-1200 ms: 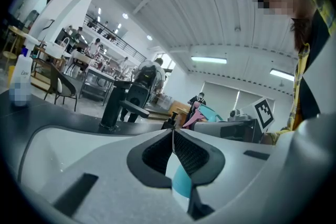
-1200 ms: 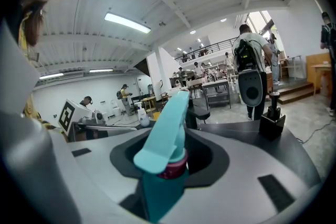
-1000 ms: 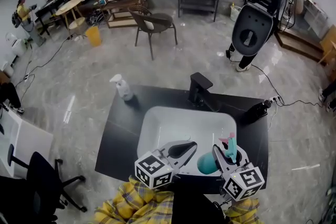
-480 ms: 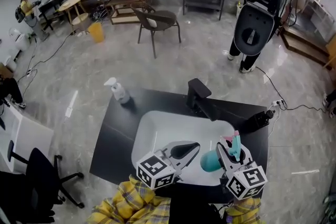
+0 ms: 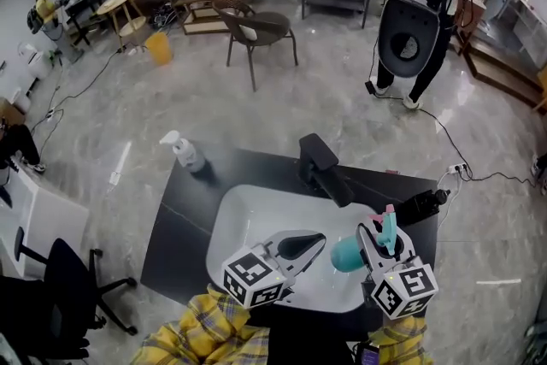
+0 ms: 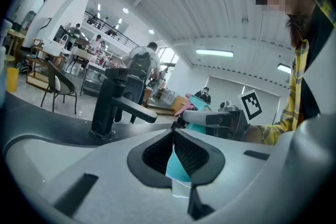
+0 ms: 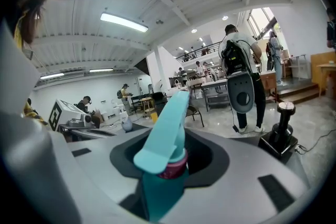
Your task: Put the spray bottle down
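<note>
Both grippers have slid a little way across the white sink (image 5: 248, 214) in the head view; the right gripper (image 5: 382, 240) holds the teal spray bottle (image 5: 345, 256) over the basin; the left gripper (image 5: 301, 245) is just beside it. In the left gripper view the jaws are pinched together on nothing. In the right gripper view the jaws squeeze the bottle's neck under the trigger; the plastic looks light, hard and smooth, so the neck is the safest place to hold.
</note>
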